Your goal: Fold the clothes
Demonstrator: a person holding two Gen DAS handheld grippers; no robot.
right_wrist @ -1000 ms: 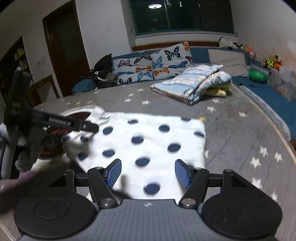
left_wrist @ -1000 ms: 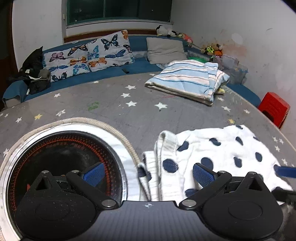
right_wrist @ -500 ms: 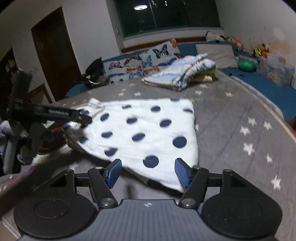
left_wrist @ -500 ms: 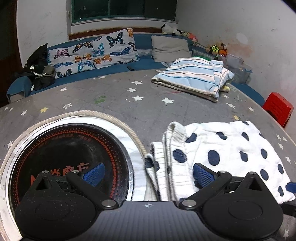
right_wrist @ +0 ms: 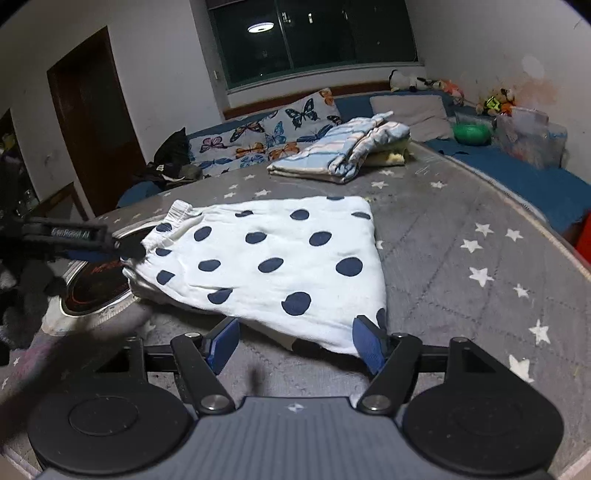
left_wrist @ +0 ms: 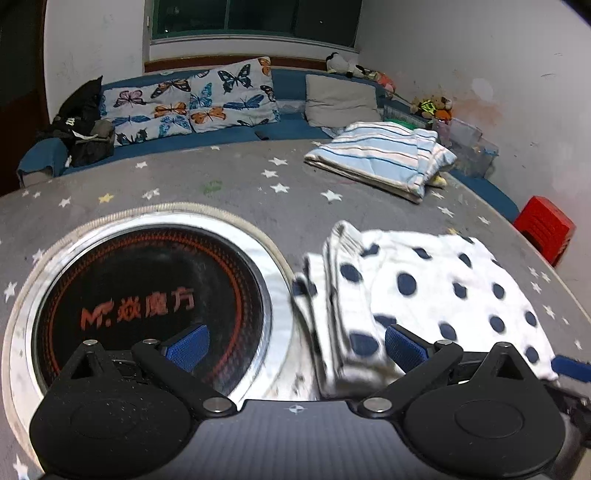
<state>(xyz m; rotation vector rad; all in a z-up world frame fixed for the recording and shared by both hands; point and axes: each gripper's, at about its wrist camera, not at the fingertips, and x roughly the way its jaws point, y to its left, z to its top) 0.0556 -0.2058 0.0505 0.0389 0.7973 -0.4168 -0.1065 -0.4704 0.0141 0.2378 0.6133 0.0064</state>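
Between right tool [right_wrist: 295,345] pads, dotted garment's [right_wrist: 273,258] corner

The room is dim and lit from above: a round ceiling lamp [right_wrist: 260,26] shows as a reflection in the dark window [right_wrist: 314,37]. Colours run cool and bluish. Both views bulge with fisheye distortion and go black at the corners. In the left view the garment [left_wrist: 424,291] is smeared by motion blur, and glare shines on the metal ring [left_wrist: 275,273]. The lower left of the right view is dark and blurred.
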